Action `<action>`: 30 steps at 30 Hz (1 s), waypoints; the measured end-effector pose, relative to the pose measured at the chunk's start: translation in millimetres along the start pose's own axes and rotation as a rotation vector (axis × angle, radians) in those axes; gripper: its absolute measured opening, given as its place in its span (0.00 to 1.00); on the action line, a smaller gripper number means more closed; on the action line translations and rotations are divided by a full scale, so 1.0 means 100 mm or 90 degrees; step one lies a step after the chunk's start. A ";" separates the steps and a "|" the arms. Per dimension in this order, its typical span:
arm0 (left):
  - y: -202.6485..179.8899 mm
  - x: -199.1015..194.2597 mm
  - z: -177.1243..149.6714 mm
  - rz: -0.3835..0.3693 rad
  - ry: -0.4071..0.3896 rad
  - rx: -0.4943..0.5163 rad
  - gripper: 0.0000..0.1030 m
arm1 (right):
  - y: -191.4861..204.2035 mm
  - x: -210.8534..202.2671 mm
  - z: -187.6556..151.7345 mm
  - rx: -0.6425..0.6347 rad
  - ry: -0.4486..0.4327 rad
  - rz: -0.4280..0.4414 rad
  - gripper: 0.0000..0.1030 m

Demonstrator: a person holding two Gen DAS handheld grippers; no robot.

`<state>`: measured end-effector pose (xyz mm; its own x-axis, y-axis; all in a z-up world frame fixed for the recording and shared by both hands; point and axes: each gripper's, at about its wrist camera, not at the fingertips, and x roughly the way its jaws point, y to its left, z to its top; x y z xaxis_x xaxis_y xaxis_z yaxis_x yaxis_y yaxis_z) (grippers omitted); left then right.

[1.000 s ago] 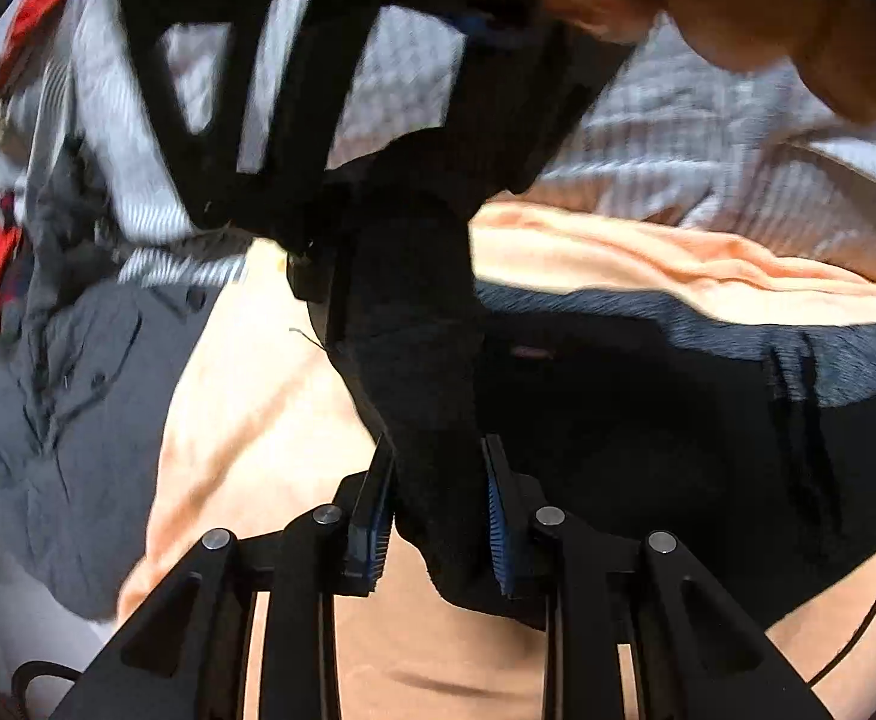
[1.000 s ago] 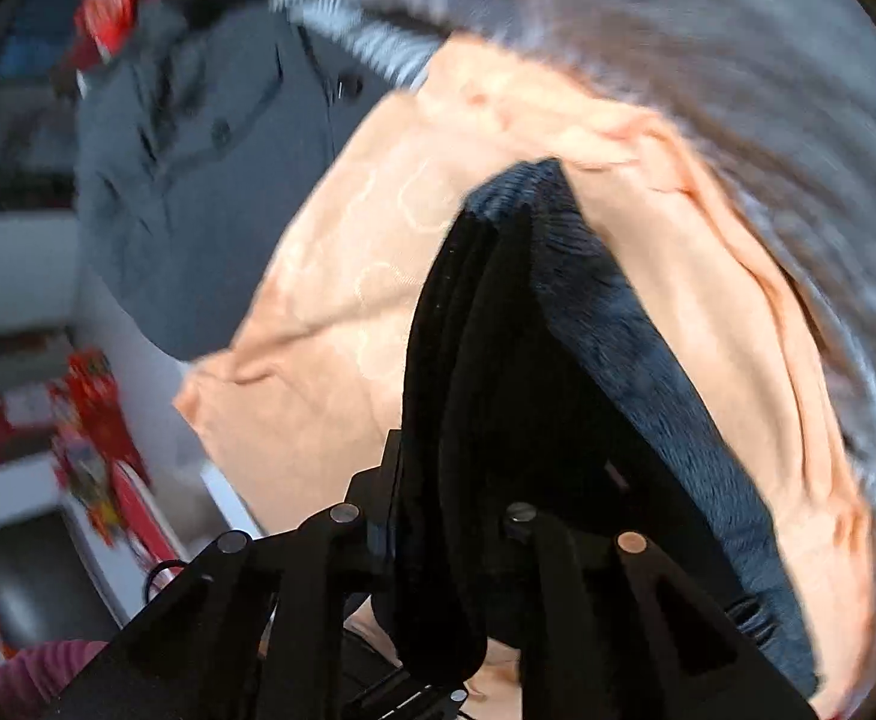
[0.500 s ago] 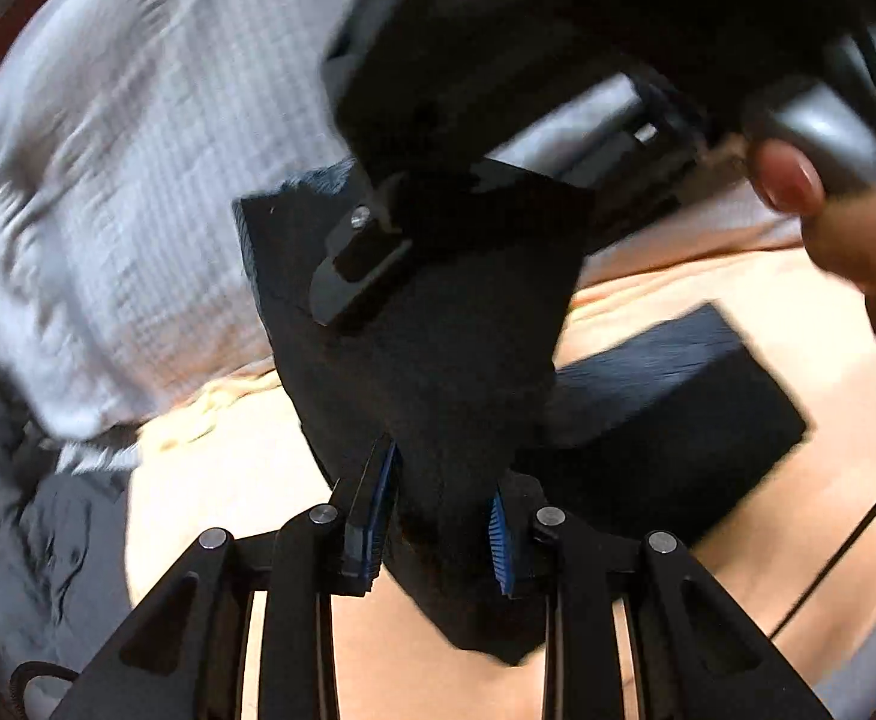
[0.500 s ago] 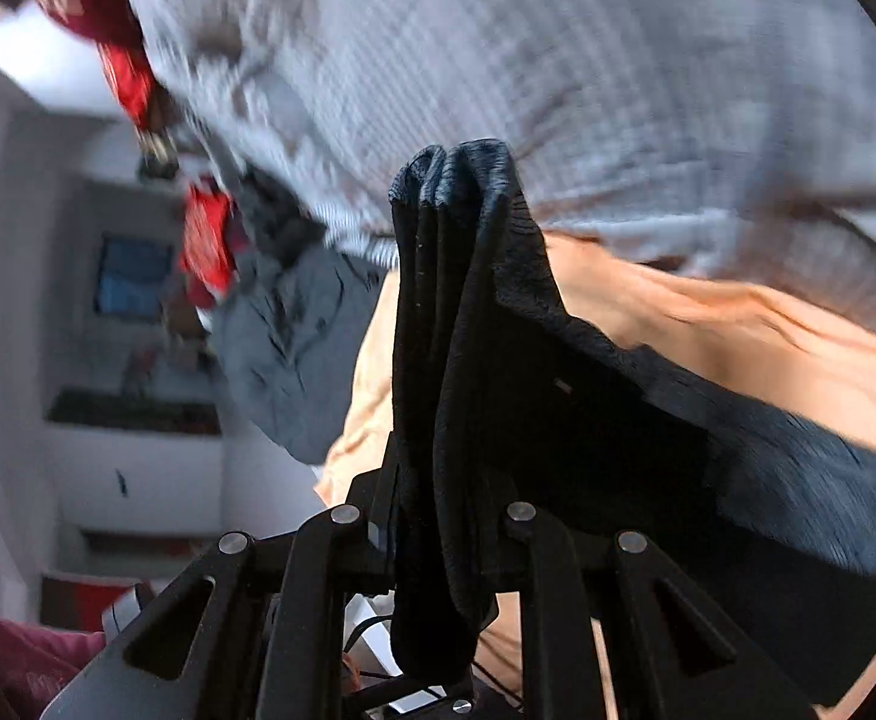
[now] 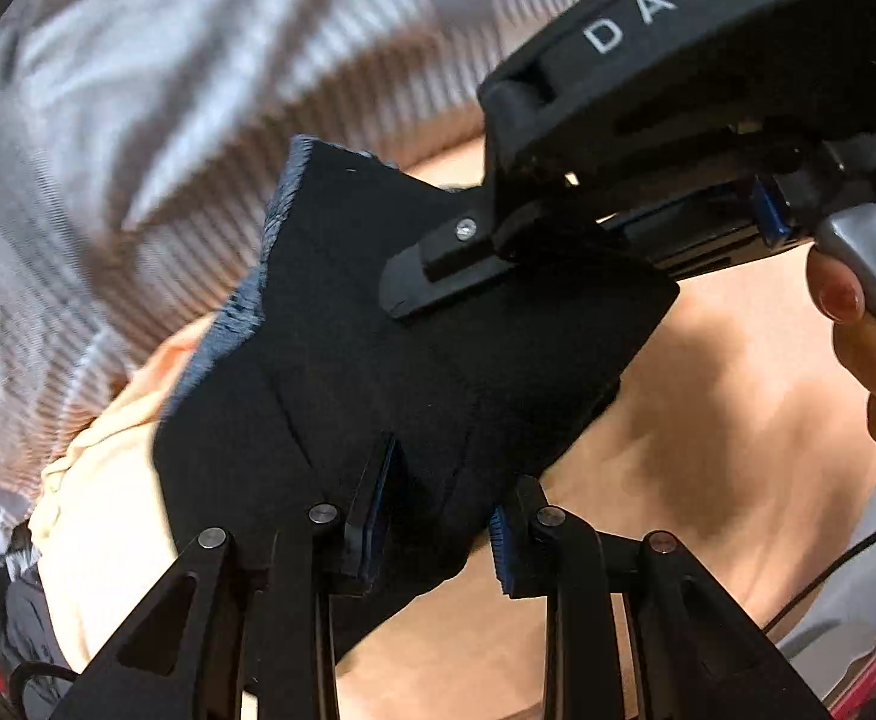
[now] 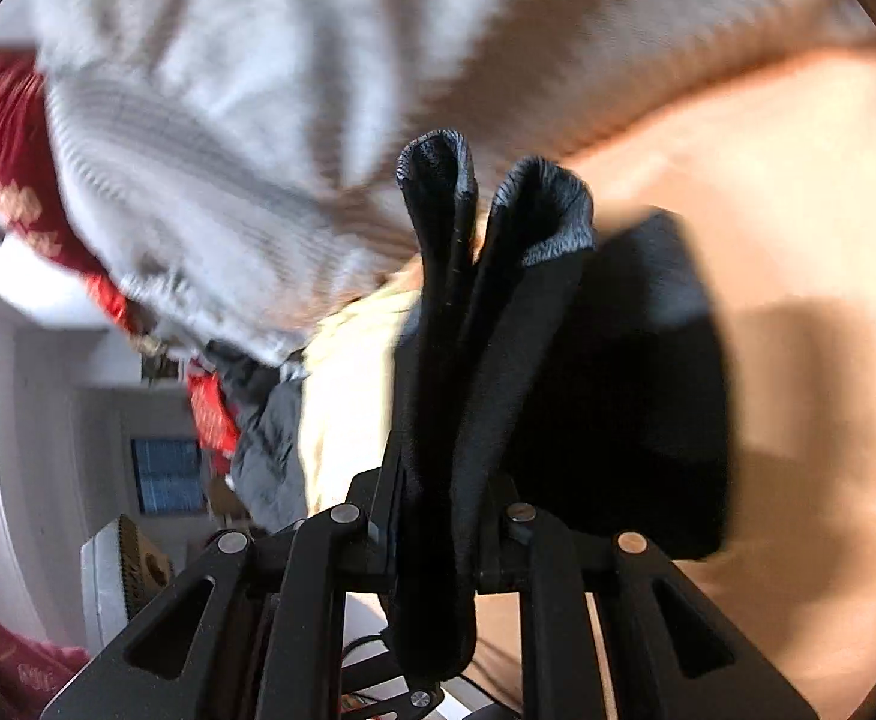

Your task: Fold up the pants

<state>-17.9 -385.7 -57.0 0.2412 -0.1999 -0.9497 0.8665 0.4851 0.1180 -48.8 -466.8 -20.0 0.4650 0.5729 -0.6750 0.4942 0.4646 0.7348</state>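
The black pants (image 5: 414,348), folded into a thick bundle with a greyish hem edge, hang above an orange sheet (image 5: 708,420). My left gripper (image 5: 438,510) is shut on the lower edge of the bundle. In the left wrist view my right gripper (image 5: 498,264) clamps the upper right part of the same cloth, with a hand (image 5: 870,336) on its handle. In the right wrist view the right gripper (image 6: 444,516) is shut on folded layers of the pants (image 6: 498,312), which stand up in two loops between its fingers.
A grey-white striped blanket (image 5: 138,150) lies beyond the orange sheet. A dark grey garment (image 6: 270,456) and red cloth (image 6: 12,138) lie at the left. A white cabinet (image 6: 102,576) stands at the lower left in the right wrist view.
Both grippers have swung across the bed with the pants held between them and have rolled. The bundle now hangs over the orange sheet closer to the striped blanket.
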 end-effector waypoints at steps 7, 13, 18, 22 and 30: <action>-0.19 0.12 -0.11 0.004 0.038 0.051 0.59 | -0.48 0.02 -0.08 0.066 -0.012 0.003 0.20; 0.32 -0.25 -0.31 -0.023 0.036 -0.048 0.60 | -0.19 -0.43 -0.01 -0.014 -0.063 -0.155 0.45; 1.13 -0.26 -0.35 -0.024 0.036 -0.263 0.60 | 0.22 -0.39 0.45 -0.108 -0.084 -0.195 0.45; 1.70 -0.04 -0.42 -0.047 0.061 -0.429 0.60 | 0.39 0.03 0.76 -0.159 -0.056 -0.241 0.44; 1.85 0.34 -0.54 -0.048 0.107 -0.461 0.60 | 0.25 0.23 0.64 -0.164 -0.001 -0.294 0.06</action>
<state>126.8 -256.7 -83.5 0.0721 -0.1498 -0.9861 0.3591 0.9262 -0.1144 21.4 -485.6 -21.4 0.2428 0.2683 -0.9322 0.4518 0.8191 0.3535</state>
